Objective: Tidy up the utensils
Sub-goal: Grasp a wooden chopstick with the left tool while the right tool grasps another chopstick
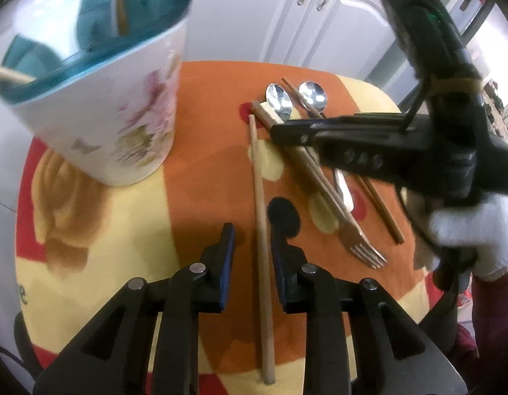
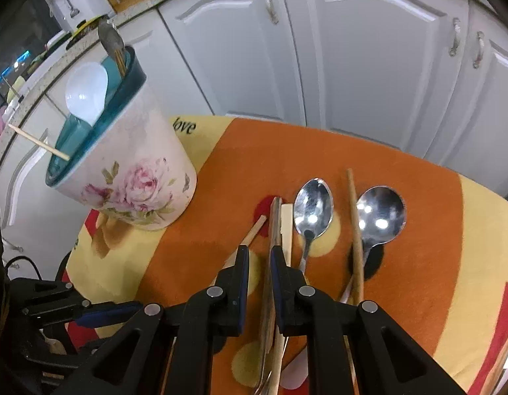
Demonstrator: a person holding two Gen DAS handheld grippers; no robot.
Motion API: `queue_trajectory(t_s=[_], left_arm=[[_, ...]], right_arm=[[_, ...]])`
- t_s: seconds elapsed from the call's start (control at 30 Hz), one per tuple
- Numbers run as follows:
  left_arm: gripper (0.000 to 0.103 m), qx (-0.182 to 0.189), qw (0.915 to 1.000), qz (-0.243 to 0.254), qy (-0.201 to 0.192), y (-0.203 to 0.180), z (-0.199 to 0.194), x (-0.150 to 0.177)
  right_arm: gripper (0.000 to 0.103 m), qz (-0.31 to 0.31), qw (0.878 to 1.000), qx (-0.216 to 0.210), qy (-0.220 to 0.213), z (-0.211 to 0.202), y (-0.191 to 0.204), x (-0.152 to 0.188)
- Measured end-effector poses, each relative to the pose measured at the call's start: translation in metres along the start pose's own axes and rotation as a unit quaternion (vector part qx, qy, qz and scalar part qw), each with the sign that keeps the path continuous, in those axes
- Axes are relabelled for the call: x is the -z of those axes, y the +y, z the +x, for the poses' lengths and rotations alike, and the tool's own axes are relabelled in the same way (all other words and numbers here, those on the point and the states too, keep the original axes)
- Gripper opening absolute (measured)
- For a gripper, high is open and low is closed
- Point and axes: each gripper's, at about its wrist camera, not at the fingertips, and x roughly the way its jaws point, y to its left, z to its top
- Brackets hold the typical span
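A white floral cup [image 2: 135, 177] with a teal inside stands on the worktop, holding a white spoon [image 2: 87, 93], a metal utensil [image 2: 112, 44] and a thin stick [image 2: 40, 143]. Beside it lie a long wooden chopstick [image 1: 261, 194], two metal spoons [image 2: 311, 210] [image 2: 379, 217] with bowls up, another chopstick [image 2: 356, 233] between them, and a fork [image 1: 356, 240] among more sticks.

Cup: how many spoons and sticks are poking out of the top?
White spoon: 1
Metal spoon: 1
Wooden chopstick: 1
Total: 3
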Motion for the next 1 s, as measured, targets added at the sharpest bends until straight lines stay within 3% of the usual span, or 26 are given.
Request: queue_trajectory(t_s=[0.17,0.37,0.53,0.7,0.8,0.9,1.0], left_arm=[[0.023,-0.008,0.9999,-0.010,0.012,-0.001,0.020,-0.010],[0.023,-0.022,0.9997,-0.008,0.002,-0.005,0.034,-0.023],[0.008,-0.025,0.9997,-0.003,0.002,0.002,0.030,-0.017],[0.008,-0.031,0.9995,-0.006,0.003,0.004,0.028,-0.016],[0.011,-0.034,0.9993,-0.016,0.006,0.006,0.027,-0.020],[0.023,-0.043,0.9989,-0.019,0.001,0.006,0.029,-0.031],[0.023,-0.052,0.9986,-0.012,0.000,0.004,0.033,-0.036]], right_arm=[[0.012,0.000,1.000,0.012,0.006,0.005,-0.001,-0.003],[0.012,0.013,1.000,-0.009,0.018,0.021,-0.004,-0.013],[0.010,0.021,0.999,-0.023,0.013,0.018,-0.007,-0.008],[0.010,0.026,0.999,-0.029,0.022,0.006,-0.012,0.009],[0.010,0.031,0.999,-0.025,0.024,0.008,-0.014,0.005],[0.019,0.026,0.999,-0.021,0.027,0.014,-0.006,-0.004],[0.021,0.011,0.999,-0.013,0.027,0.018,-0.003,-0.010]])
